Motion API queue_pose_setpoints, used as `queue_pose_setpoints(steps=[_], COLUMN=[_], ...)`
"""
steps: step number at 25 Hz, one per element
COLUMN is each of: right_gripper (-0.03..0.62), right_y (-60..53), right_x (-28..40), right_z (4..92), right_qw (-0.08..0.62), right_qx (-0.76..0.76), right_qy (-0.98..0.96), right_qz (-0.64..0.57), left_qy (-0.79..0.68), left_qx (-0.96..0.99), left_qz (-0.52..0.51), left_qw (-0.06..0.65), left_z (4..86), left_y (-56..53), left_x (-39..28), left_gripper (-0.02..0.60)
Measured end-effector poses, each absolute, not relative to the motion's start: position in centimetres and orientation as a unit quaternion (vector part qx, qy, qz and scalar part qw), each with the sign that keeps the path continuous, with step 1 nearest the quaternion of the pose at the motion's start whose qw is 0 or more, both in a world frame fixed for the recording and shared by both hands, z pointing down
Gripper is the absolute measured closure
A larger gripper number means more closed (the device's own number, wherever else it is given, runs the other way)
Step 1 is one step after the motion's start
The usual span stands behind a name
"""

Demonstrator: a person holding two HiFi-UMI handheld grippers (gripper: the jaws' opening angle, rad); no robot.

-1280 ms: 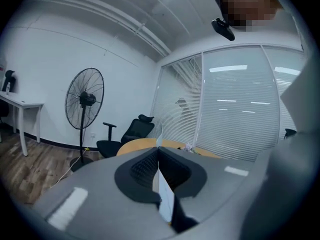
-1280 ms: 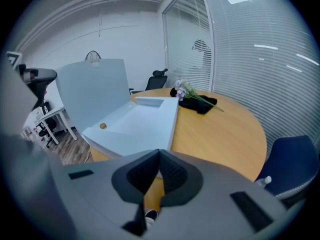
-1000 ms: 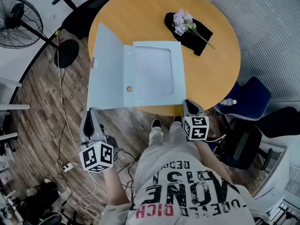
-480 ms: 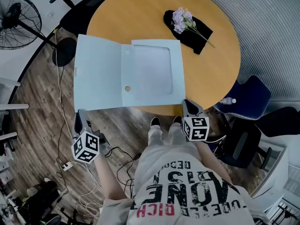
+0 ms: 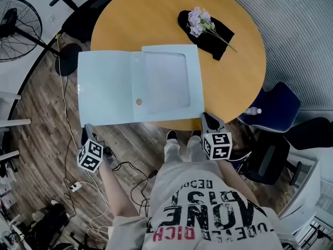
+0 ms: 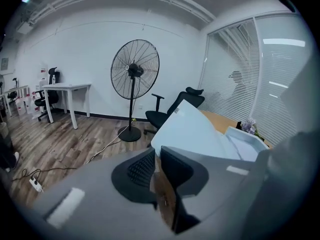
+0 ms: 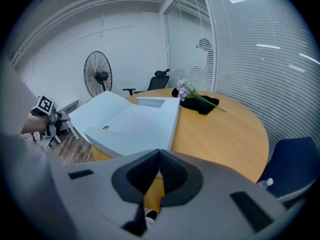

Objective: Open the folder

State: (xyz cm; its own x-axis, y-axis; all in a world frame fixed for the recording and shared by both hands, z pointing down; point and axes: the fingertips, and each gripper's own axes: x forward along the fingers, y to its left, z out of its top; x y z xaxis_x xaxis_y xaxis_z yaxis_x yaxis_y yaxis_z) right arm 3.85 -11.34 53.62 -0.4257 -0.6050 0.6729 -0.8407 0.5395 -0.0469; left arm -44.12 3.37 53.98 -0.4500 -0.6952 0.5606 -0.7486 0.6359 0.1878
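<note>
At the near-left edge of the round wooden surface point(image 5: 156, 14), the pale blue card folder point(image 5: 140, 85) lies spread open, its left cover overhanging. It looks light and bendy, best pinched at a cover's free edge; no label is readable. The left claw point(image 5: 87, 132), empty, has just been opening; the right claw point(image 5: 209, 119) is pressed together.

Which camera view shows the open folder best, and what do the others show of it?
The head view: seen from above, the whole folder lies open, its left flap reaching past the table edge. The left gripper view shows mostly that flap, foreshortened. The right gripper view shows the folder low and slanted.
</note>
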Motion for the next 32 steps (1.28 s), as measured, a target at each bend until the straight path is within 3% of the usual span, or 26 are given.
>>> queue_pose_setpoints(steps=[14, 32], right_gripper=[0.582, 0.582], right_y=[-11.9, -12.0], right_x=[4.1, 4.0], right_z=[53.5, 53.6], right_qw=[0.301, 0.313], right_qx=[0.445, 0.445], right_qy=[-0.822, -0.821], right_qz=[0.189, 0.171], left_qy=[-0.841, -0.853], left_qx=[0.391, 0.413], left_qz=[0.074, 0.104], left_qw=[0.366, 0.301], left_z=[60.5, 57.1], left_y=[3.4, 3.4], left_x=[-44.7, -44.2], left_gripper=[0.520, 0.511])
